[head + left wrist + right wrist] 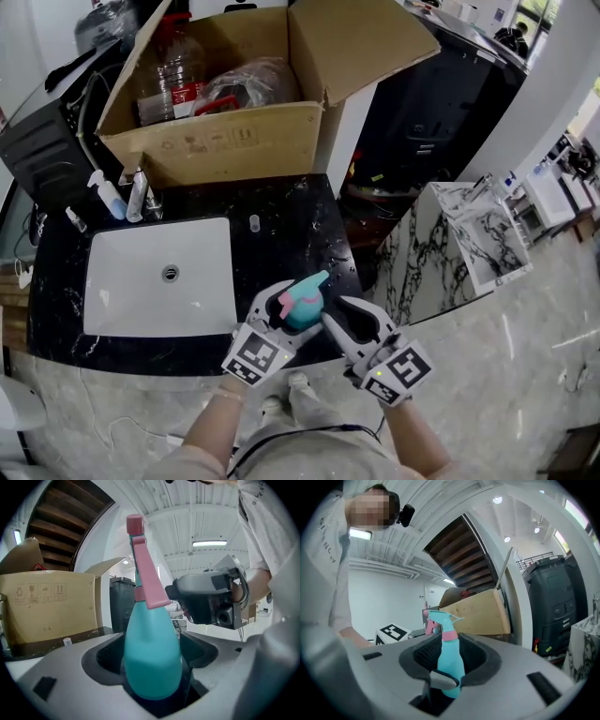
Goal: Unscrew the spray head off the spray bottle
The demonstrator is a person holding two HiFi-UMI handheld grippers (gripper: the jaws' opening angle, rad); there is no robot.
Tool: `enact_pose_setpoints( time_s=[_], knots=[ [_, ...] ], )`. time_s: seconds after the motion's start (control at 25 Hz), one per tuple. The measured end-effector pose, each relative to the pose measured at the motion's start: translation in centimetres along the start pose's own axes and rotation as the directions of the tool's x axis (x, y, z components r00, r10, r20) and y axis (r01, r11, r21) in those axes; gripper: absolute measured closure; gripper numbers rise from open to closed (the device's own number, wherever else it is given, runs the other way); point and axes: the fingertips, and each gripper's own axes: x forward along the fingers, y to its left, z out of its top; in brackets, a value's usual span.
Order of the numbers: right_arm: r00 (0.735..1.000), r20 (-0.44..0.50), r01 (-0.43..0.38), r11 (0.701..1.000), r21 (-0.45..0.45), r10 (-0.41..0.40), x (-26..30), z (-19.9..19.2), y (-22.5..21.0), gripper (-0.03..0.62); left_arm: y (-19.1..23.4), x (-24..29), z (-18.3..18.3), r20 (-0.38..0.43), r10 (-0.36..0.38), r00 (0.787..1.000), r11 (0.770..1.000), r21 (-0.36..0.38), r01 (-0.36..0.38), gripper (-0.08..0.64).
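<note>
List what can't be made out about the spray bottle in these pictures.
- Underside of the spray bottle: faces down into the left gripper's jaws in its view; partly behind the right gripper's own jaw in its view.
- Whether the spray head is loosened: its pink collar covers the thread; head view too small.
- Liquid level: opaque teal body, every view.

The box blocks most of the counter's back edge, small containers crowd its back left corner, and a vial stands behind the sink. Over the sink the way is open. The bottle bars the front right corner.
</note>
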Motion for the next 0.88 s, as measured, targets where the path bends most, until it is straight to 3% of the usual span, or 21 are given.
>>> enact_pose_setpoints(
  time_s=[0.24, 0.48, 0.88],
  knots=[
    [0.999, -0.010, -0.048, 0.992, 0.113, 0.050, 2.0, 1.7, 1.6, 0.335, 0.4, 0.2, 0.0, -0.008, 0.075, 0.997, 0.997, -0.015, -0.075, 0.186],
    [0.995, -0.097, -0.005, 0.984, 0.178, 0.023, 3.5, 2.1, 1.7, 0.298, 0.7, 0.2, -0.1, -0.021, 0.130, 0.991, 0.991, -0.030, -0.131, 0.186],
    [0.974, -0.212, 0.096, 0.991, 0.093, -0.075, 4.5, 1.1, 2.1, 0.247, 0.1, 0.6, -0.8, -0.084, 0.168, 0.982, 0.986, 0.009, -0.168, 0.186]
  ],
)
